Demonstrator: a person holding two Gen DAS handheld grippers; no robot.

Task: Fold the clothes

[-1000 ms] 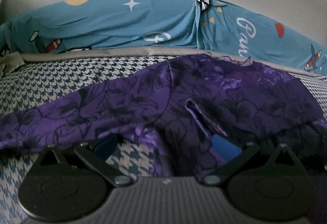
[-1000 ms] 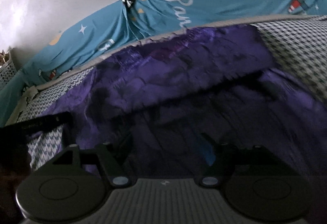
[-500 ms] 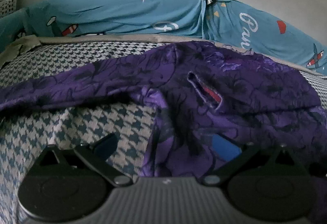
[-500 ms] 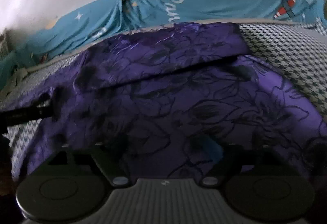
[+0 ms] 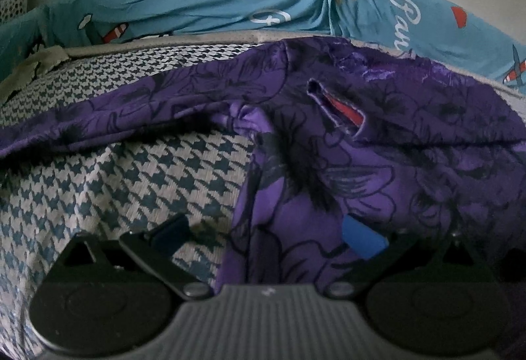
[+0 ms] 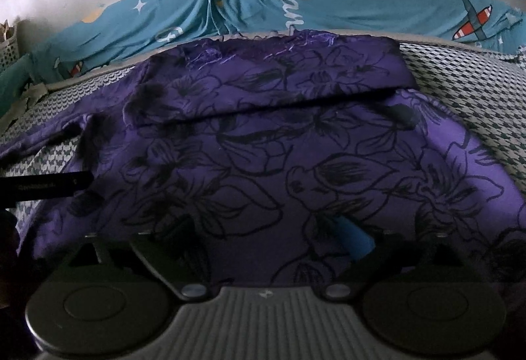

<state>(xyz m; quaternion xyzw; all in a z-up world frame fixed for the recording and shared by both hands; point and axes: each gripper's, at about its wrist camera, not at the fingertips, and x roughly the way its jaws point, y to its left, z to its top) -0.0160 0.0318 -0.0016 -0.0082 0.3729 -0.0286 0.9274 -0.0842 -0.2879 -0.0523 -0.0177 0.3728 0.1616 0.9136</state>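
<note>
Since 1 second ago, both grippers have come lower and closer to the purple garment (image 6: 279,143), and more of the houndstooth bed cover (image 5: 108,182) now shows under the left gripper (image 5: 263,235). At the right gripper, the cloth that was bunched up and blurred now lies spread out and flat.

Both grippers point forward and down, toward the teal printed sheet (image 5: 203,8) at the far side of the bed.

At the left gripper, the jaws stand wide apart. Its left finger (image 5: 171,233) is over the bare bed cover, and its blue right pad (image 5: 363,236) is over the edge of the garment. No cloth is pinched between them.

At the right gripper (image 6: 268,238), the jaws are opening, and they already stand wide. The garment lies flat below and between the 2 fingers, but the pads do not press on it.

The garment is spread on the bed, with 1 fold laid across its far part and 1 sleeve (image 5: 108,110) stretched to the left. A small slit with red inside (image 5: 342,108) shows near the middle in the left view.
</note>
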